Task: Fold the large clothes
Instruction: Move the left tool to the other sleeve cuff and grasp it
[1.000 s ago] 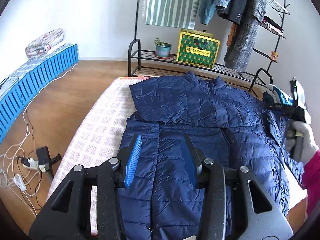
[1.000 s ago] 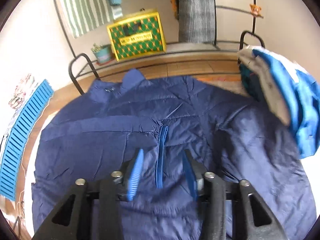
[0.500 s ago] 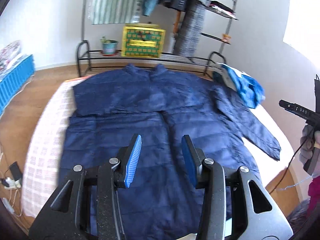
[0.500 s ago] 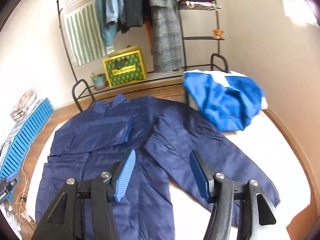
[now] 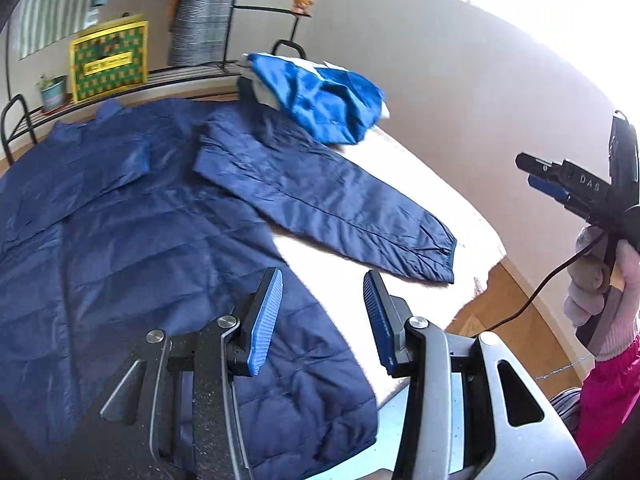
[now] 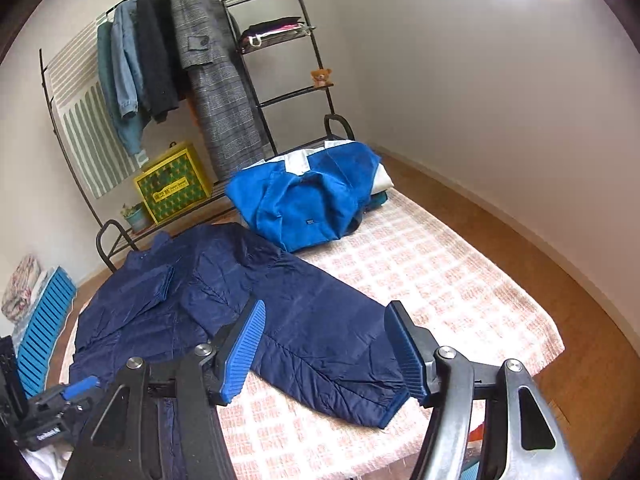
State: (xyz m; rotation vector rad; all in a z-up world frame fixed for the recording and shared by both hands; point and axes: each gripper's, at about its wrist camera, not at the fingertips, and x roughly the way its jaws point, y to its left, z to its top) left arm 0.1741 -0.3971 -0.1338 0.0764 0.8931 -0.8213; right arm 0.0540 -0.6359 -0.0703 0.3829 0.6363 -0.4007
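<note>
We hold the left gripper with fingers apart and empty, the right gripper opening, empty. The jacket lies across the bed; its sleeve, near the bed's edge, may slide off.

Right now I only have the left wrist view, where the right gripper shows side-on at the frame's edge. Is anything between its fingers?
Observer: No. The right gripper has nothing between its fingers. Its jaws are opening, and the navy jacket's outstretched sleeve lies on the bed beyond them.
Operator: The bed beside that sleeve is washed out by glare for me. What does it look like?
Observer: In the right wrist view it is a pink-and-white checked cover.
Operator: And the rack's top shelf, which is cut off in mine?
Observer: Folded clothes lie on it, with a dark piece on top.
</note>
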